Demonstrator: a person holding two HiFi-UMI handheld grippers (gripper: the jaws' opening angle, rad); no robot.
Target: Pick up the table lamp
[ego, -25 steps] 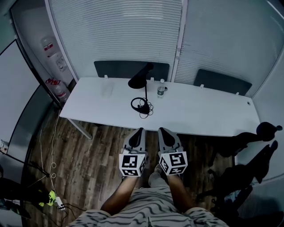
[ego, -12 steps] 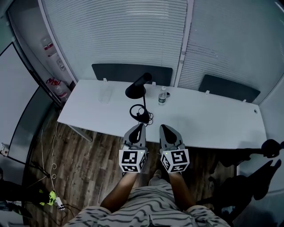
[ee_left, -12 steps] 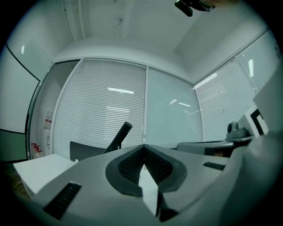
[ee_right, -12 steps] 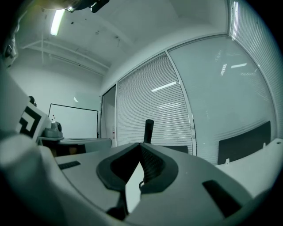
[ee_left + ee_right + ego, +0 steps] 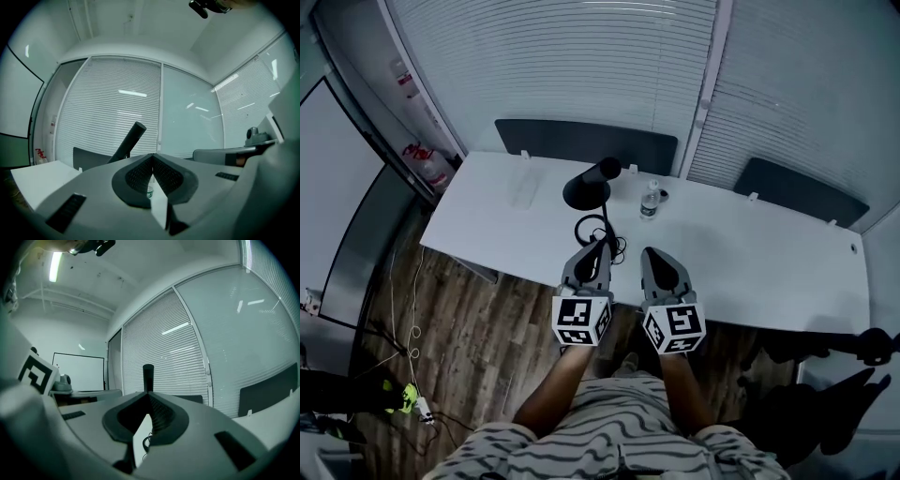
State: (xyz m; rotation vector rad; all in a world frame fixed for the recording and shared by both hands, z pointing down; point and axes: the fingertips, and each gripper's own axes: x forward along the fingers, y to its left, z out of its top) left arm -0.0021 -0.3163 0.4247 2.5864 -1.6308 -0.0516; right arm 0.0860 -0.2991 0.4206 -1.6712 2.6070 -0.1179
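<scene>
A black table lamp (image 5: 591, 183) stands on the white table (image 5: 750, 253), its head tilted up to the right, with its cord coiled (image 5: 594, 230) in front of the base. My left gripper (image 5: 602, 247) is shut and empty, its tip over the table's near edge just short of the cord. My right gripper (image 5: 648, 253) is beside it, also shut and empty. In the left gripper view the lamp's arm (image 5: 129, 140) rises just left of the shut gripper (image 5: 153, 154). In the right gripper view the lamp (image 5: 148, 375) stands straight beyond the shut gripper (image 5: 148, 392).
A small water bottle (image 5: 650, 199) stands right of the lamp. Two dark chair backs (image 5: 581, 141) (image 5: 806, 183) line the table's far side before the blinds. Water jugs (image 5: 422, 159) sit at the left wall, cables (image 5: 403, 394) lie on the wooden floor, and a black chair (image 5: 853, 394) is at the right.
The person has stepped toward the table. Both grippers, still shut, moved forward from over the floor to the table's near edge, close to the lamp's cord.
</scene>
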